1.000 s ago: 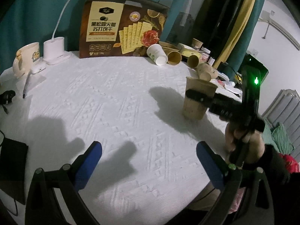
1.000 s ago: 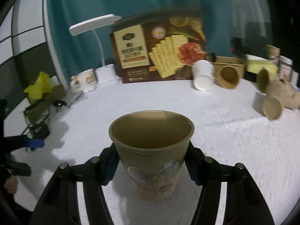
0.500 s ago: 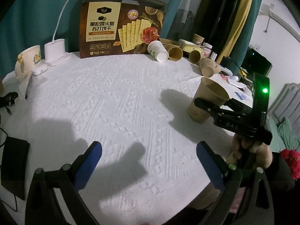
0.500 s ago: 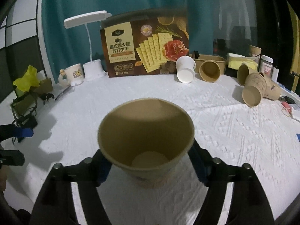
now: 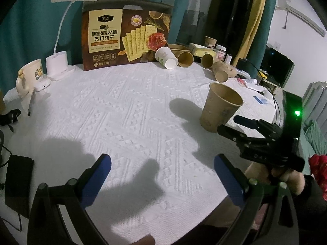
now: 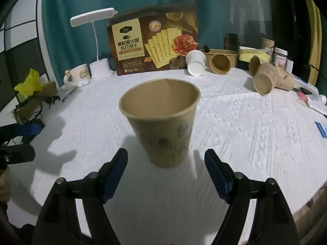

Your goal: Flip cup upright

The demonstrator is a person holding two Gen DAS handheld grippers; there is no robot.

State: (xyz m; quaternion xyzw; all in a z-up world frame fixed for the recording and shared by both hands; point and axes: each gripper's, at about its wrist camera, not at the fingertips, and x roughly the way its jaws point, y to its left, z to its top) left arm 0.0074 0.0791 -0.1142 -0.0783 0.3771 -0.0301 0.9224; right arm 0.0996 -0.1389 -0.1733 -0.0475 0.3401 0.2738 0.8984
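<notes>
The cup stands upright on the white table, mouth up, near the table's right edge as the left wrist view shows it. The right gripper sits just short of the cup, its blue-padded jaws parted wider than the cup's base; nothing is between them and the pads touch nothing. The last two readings differ too little to call its jaws moving. The left gripper hangs over the near edge of the table, jaws wide apart with only bare cloth between them. Along the far edge a cracker box stands upright, with a lamp and mug toward the far left corner, and several cups lying on their sides toward the far right.
</notes>
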